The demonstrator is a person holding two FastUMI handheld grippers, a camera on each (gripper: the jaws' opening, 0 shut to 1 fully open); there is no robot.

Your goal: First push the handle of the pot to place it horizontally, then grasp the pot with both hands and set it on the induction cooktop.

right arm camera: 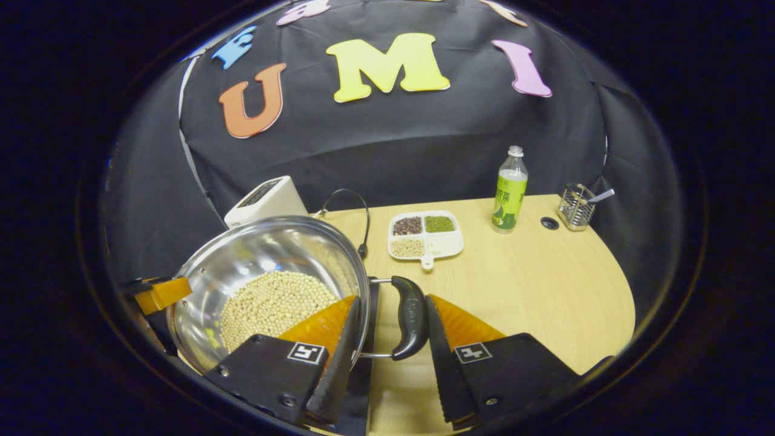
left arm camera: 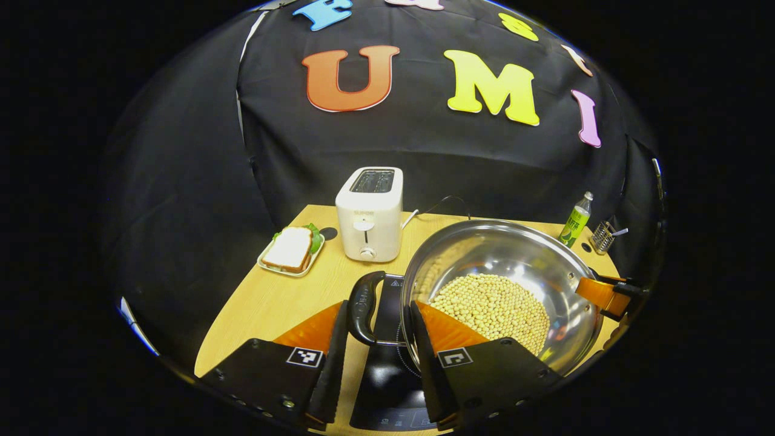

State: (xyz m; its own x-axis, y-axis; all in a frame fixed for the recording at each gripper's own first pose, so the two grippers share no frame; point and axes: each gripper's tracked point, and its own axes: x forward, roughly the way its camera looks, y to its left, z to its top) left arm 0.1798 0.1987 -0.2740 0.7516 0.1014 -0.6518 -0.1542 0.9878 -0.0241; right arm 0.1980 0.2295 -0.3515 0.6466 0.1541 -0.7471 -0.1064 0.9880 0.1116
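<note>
A steel pot (left arm camera: pixel 514 248) holding soybeans (left arm camera: pixel 490 303) hangs or rests over the black induction cooktop (left arm camera: pixel 387 375); contact with it cannot be told. My left gripper (left arm camera: pixel 379 306) is shut across the pot's black left handle (left arm camera: pixel 362 309), one finger outside the handle and the other inside the rim. In the right gripper view my right gripper (right arm camera: pixel 393 298) grips the opposite black handle (right arm camera: pixel 412 324) of the pot (right arm camera: pixel 260 248) the same way. Each gripper's orange finger also appears at the far rim in the other's view, the right gripper (left arm camera: pixel 605 293) and the left gripper (right arm camera: pixel 160 293).
A white toaster (left arm camera: pixel 369 212) and a plate with a sandwich (left arm camera: pixel 293 251) stand behind and left of the pot. A divided dish of beans (right arm camera: pixel 427 236), a green bottle (right arm camera: pixel 510 191) and a wire holder (right arm camera: pixel 575 209) sit at the back right of the wooden table (right arm camera: pixel 533 290).
</note>
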